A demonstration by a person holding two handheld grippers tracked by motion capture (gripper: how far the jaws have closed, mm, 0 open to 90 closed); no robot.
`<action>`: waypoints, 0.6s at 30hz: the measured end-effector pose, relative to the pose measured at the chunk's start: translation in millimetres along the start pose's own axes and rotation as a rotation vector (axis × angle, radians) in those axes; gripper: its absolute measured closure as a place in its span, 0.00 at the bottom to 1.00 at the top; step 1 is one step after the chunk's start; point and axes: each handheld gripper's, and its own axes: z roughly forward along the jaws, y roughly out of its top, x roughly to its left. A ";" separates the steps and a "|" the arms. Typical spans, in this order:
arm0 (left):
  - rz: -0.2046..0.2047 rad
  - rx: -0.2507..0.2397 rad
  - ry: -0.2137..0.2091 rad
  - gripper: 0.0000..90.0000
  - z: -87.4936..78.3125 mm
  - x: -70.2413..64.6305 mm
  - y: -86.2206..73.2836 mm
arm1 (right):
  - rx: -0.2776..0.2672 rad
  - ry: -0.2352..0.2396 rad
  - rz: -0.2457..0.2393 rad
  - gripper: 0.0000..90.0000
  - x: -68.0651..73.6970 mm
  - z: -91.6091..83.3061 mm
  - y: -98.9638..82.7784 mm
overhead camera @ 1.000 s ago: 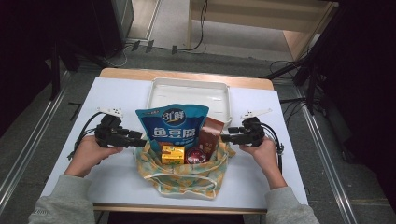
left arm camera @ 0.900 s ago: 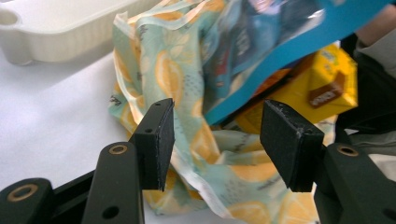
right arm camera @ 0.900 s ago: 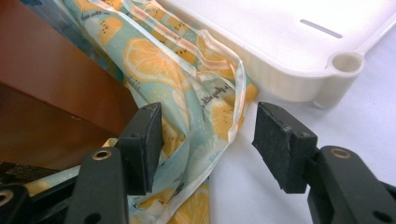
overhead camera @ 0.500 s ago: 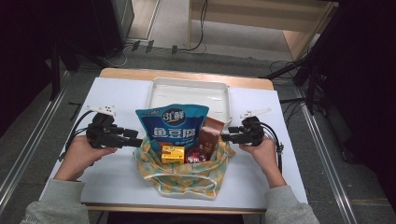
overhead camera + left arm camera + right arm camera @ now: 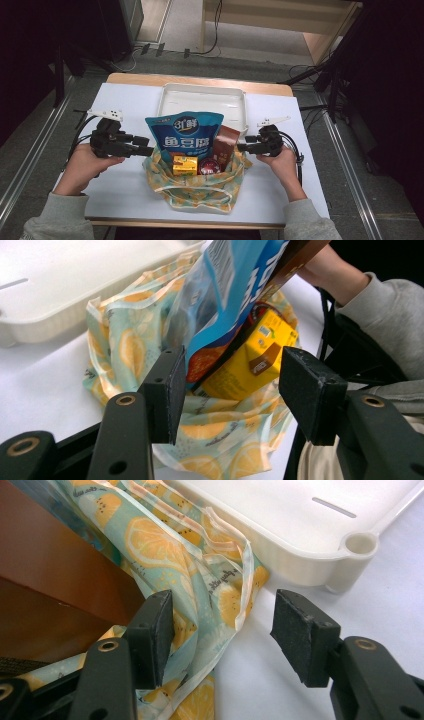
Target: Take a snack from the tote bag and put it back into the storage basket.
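With both my left gripper (image 5: 150,148) and right gripper (image 5: 240,148) standing wide and empty beside the lemon-print bag (image 5: 197,187) mid-table, I should pinch its rim squarely, avoiding the blue pouch (image 5: 184,136).

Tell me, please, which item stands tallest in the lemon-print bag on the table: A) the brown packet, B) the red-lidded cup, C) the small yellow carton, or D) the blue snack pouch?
D: in the high view the blue snack pouch rises above the brown packet, the yellow carton and the lemon-print bag.
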 end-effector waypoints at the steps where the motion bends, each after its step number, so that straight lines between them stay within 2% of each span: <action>1: 0.000 0.000 0.000 0.50 0.0 0.0 0.0 | 0.000 -0.001 -0.001 0.48 0.0 -0.2 0.0; 5: -0.002 0.003 0.010 0.50 0.1 -5.1 4.5 | 0.002 -0.003 0.000 0.48 0.7 -1.4 0.1; 13: 0.017 -0.019 -0.004 0.51 2.4 -13.3 15.2 | -0.006 -0.005 -0.002 0.48 1.7 -2.3 0.5; 18: 0.032 -0.010 0.002 0.51 6.1 -17.0 20.6 | -0.009 -0.009 -0.003 0.48 1.6 -3.0 0.5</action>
